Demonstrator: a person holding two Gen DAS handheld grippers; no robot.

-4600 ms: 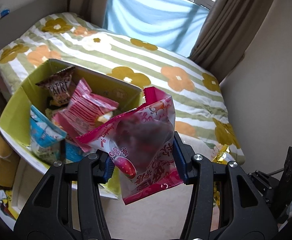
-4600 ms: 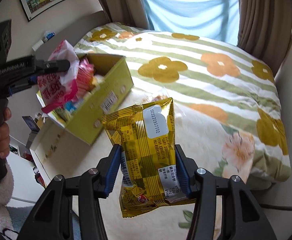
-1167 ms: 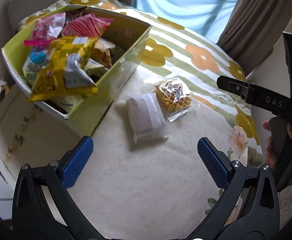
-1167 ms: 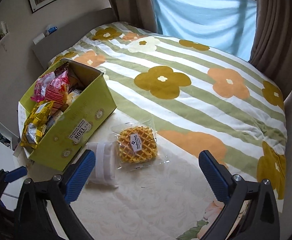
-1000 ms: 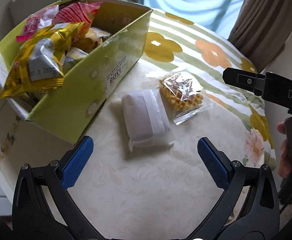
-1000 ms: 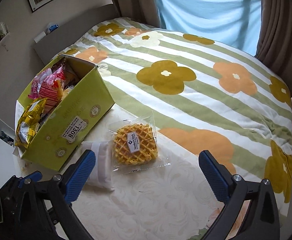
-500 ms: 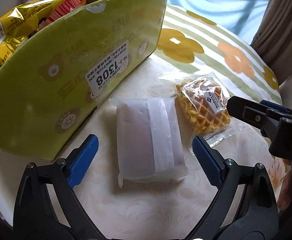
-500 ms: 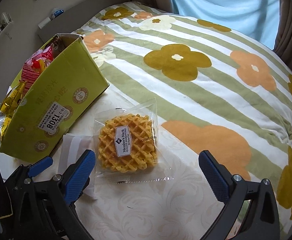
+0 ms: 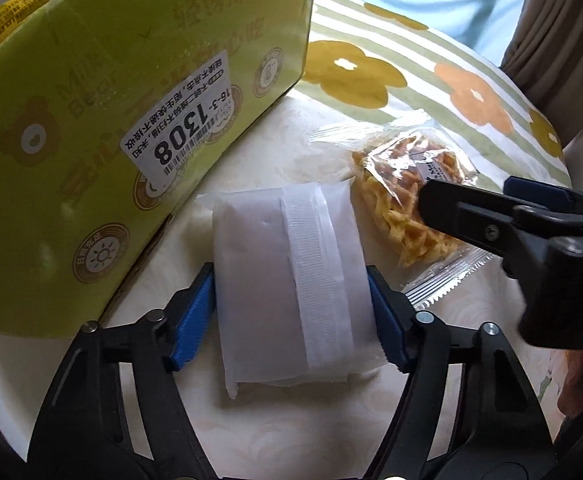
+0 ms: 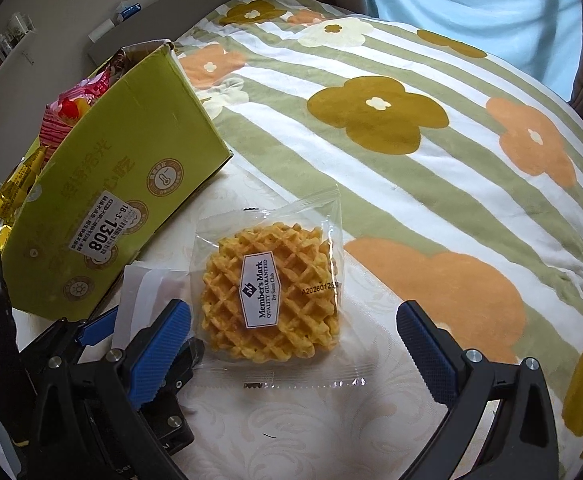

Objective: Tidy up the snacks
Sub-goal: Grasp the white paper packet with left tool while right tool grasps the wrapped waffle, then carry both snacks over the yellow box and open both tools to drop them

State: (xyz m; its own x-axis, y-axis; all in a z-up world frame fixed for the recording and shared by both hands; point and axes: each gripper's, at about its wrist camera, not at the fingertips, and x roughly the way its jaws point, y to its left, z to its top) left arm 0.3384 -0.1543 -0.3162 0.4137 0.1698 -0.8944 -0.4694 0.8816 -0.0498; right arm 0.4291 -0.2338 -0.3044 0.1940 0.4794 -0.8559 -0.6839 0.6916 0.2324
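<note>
Left wrist view, left to right: green box [image 9: 103, 128] fills the upper left of the frame, white packet [image 9: 287, 280] sits centre, waffle pack [image 9: 407, 200] centre right. Left claw [image 9: 291, 316] is clenched on the white packet, blue pads pressed against both long edges. The packet lies flat on the cream bed cover [image 9: 291, 432], just beside the box wall; its long axis runs near-vertical in frame, far end pointing up toward the gap between box and waffle pack, seam strip running the same way. Risks, as I judge them: the wrapper is soft and slick, so a squeeze at its sides may buckle it or let it slide out on the lift; its far corner touches or overlaps the waffle wrapper, so it could drag that along. Right wrist view: right claw [image 10: 295, 344] is wide apart and empty, pads straddling the waffle pack in lower centre, apparently not touching. Its left pad sits almost against the left claw, so closing or lifting together risks a clash. The pack's long side runs left-right in frame, label reading bottom to top.
</note>
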